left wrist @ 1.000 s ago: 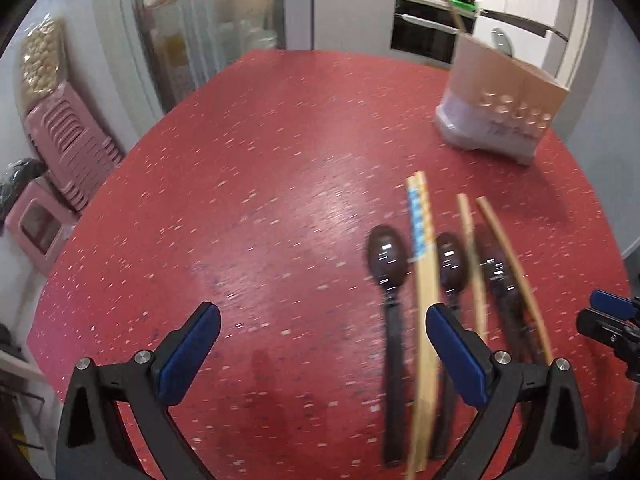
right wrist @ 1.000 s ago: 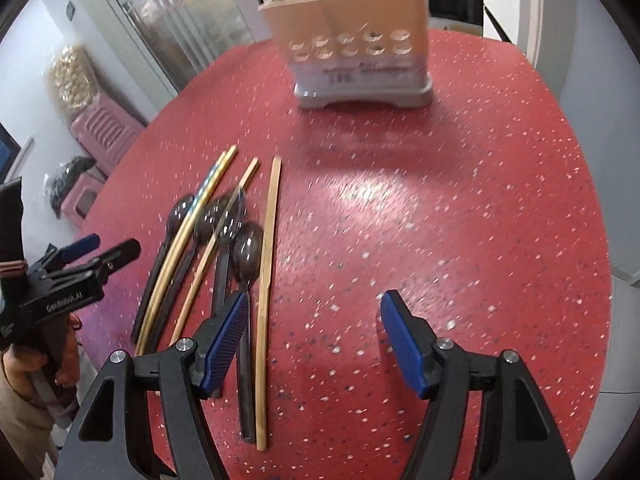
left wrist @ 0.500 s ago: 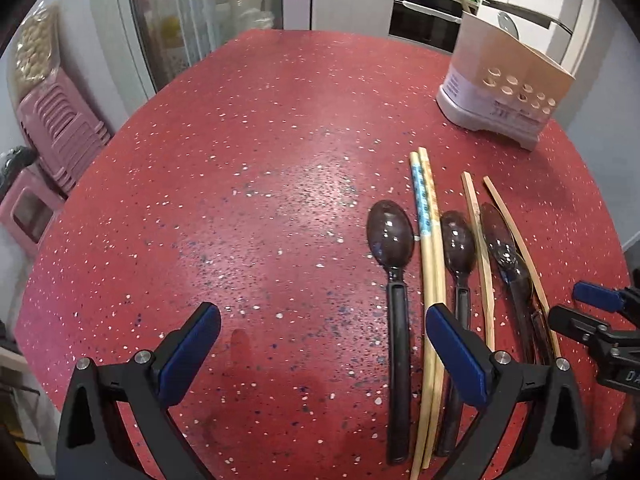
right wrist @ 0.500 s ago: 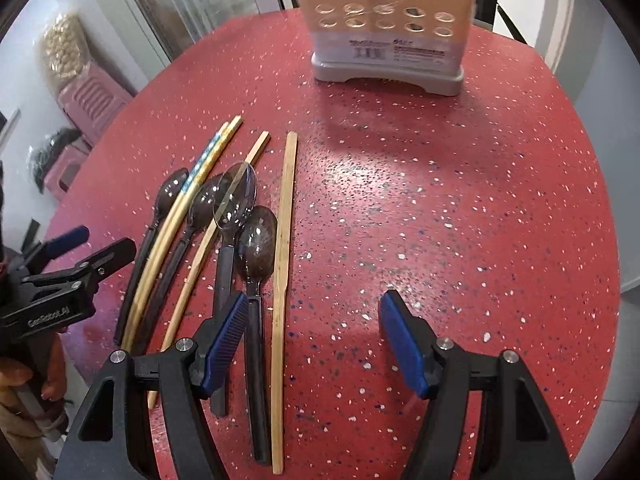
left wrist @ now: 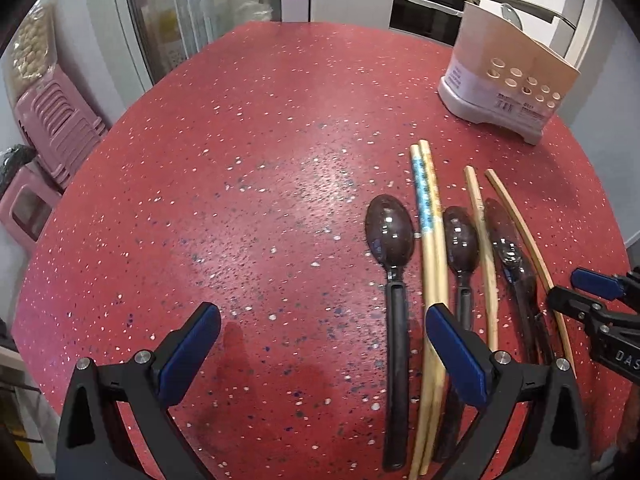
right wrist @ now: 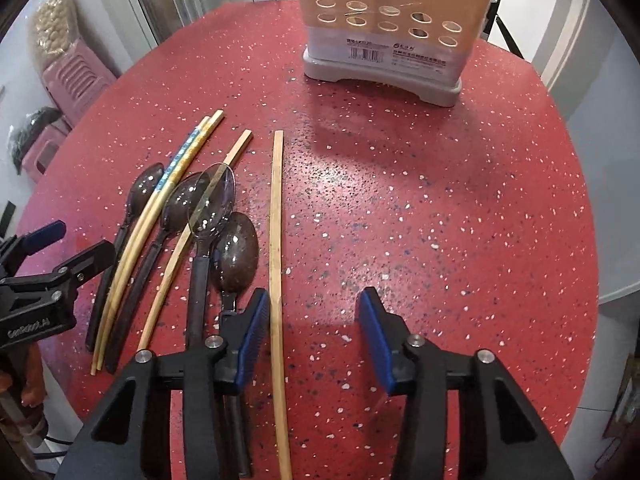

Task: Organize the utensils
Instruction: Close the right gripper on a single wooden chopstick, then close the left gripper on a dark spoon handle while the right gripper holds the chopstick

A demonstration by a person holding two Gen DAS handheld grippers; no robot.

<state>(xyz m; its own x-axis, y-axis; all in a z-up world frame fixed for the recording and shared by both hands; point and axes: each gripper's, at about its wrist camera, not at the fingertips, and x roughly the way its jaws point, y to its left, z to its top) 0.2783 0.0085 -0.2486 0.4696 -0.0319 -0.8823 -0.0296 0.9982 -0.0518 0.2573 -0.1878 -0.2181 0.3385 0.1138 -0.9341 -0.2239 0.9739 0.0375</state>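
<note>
Utensils lay in a loose row on the red speckled table [right wrist: 440, 200], handles toward the cameras. In the right wrist view, left to right: the left gripper [right wrist: 60, 246], jaws apart and holding nothing; a dark spoon [right wrist: 132, 216]; a pair of chopsticks [right wrist: 160, 208], one with a blue pattern; a second dark spoon [right wrist: 176, 208]; a single chopstick [right wrist: 188, 240] running under a clear spoon [right wrist: 212, 196]; another dark spoon [right wrist: 236, 256]; then a lone chopstick [right wrist: 276, 240].

Right gripper [right wrist: 312, 320] pointed down over the table. Its jaws had just been closing but stood apart, lone chopstick between them, just beside the left pad [right wrist: 252, 340]; contact could not be told.

Utensil holder [right wrist: 384, 40], tan with round holes on a grey base, stood upright at the far edge, well apart from the row.
</note>
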